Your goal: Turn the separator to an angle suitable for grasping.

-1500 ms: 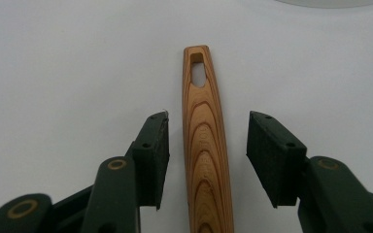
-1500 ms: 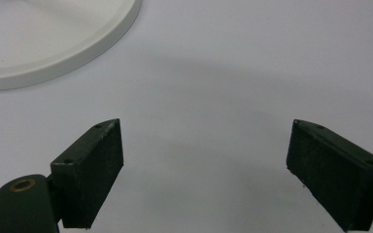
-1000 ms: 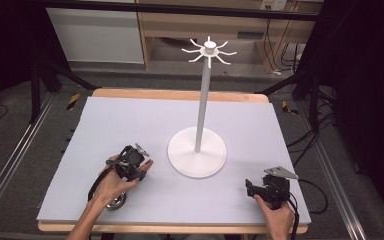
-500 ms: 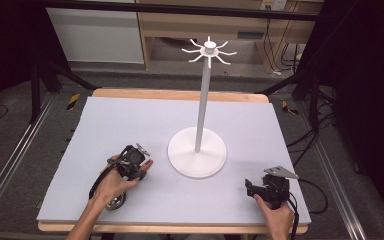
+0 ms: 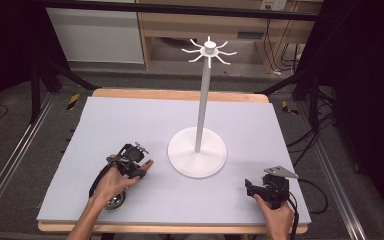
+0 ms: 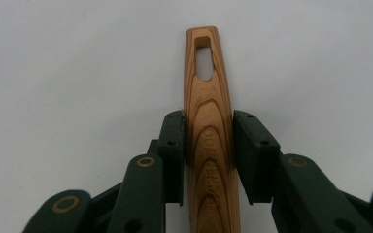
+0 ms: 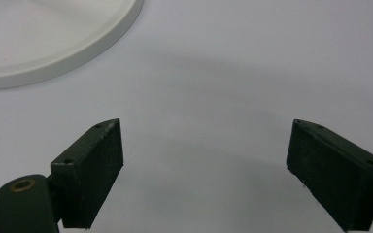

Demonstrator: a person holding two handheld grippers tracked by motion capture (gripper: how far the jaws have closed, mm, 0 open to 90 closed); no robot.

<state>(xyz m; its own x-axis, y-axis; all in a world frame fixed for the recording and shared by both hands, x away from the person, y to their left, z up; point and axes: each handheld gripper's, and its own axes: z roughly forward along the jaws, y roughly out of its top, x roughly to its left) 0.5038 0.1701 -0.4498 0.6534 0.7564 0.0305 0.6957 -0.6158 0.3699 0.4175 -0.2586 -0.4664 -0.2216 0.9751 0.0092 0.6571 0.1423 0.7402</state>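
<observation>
A utensil with a striped wooden handle [image 6: 207,97] lies flat on the pale table; the handle has a slot hole near its tip. My left gripper [image 6: 209,127] is shut on that handle, one jaw on each side. In the high view the left gripper [image 5: 134,161] sits at the front left, the handle tip [image 5: 148,163] pokes out toward the stand, and a round metal end [image 5: 115,202] shows under the hand. My right gripper [image 5: 251,187], at the front right, stands open over bare table, its jaws wide apart and nothing between them [image 7: 204,145].
A white stand with a round base [image 5: 197,151] and a tall pole topped by radiating hooks [image 5: 209,49] rises mid-table. Its base rim [image 7: 53,43] lies just ahead and left of the right gripper. Cables trail off the table's front right corner [image 5: 305,197].
</observation>
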